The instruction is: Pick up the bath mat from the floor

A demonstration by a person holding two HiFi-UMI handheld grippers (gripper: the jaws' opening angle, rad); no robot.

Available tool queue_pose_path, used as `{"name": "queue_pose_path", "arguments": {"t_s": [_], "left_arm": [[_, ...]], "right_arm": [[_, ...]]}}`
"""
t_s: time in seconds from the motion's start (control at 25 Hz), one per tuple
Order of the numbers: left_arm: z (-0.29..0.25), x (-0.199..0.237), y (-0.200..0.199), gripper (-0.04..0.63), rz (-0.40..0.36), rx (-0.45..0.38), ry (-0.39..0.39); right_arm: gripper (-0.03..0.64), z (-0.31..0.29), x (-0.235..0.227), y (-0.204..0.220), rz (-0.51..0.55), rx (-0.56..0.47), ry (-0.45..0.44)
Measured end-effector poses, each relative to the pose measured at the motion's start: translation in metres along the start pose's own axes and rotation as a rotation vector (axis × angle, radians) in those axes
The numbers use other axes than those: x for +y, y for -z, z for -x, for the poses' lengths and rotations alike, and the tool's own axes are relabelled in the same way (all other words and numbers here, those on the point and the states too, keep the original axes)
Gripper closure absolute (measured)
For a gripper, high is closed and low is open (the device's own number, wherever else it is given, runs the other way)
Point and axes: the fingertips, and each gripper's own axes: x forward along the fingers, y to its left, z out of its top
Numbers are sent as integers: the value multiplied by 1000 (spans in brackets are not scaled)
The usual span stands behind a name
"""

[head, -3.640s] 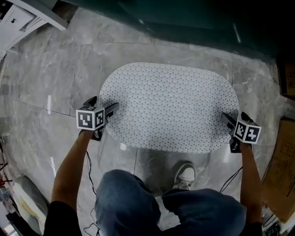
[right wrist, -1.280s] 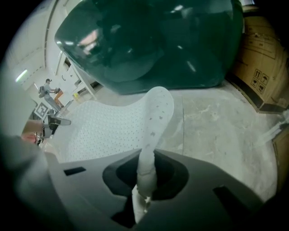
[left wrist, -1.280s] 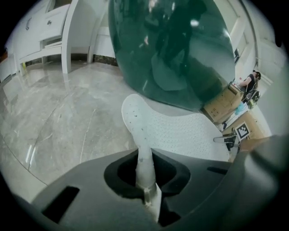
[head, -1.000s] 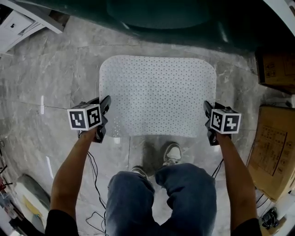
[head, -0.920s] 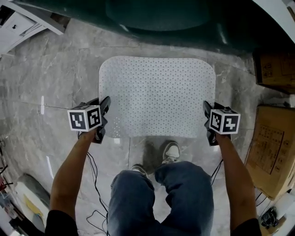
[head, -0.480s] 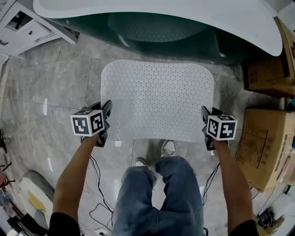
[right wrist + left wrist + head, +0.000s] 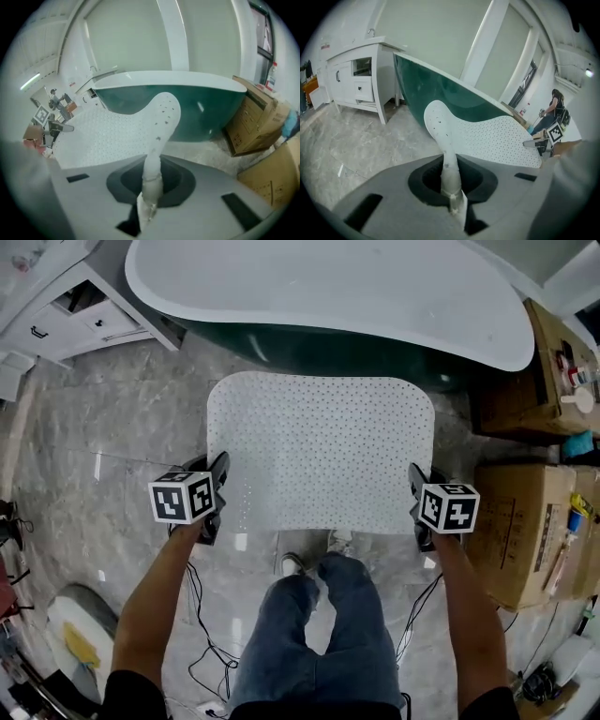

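The left gripper [image 7: 216,482] and right gripper [image 7: 414,491] each clench a side edge of the bath mat [image 7: 319,451]. The mat spans between them before the bathtub [image 7: 319,287], apparently clear of the floor [image 7: 112,427]. The person should lift both evenly (grips firm), with the mat taut.
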Motion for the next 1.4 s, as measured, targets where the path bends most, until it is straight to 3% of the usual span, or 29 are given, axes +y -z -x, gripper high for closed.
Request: {"name": "queue_pose_path", "arguments": {"t_s": [0.36,0.92,1.4], "left_arm": [[99,-50,-70,560,-37,-103,-14],[238,-126,-175,561,-138,-321,-10],[317,-170,-253,561,-243,-531,-5]], "right_arm": [[588,109,22,-59,2,-98,16],[588,275,48,-157,-6,-373,57],[588,378,66,-226,2,-600,119]]}}
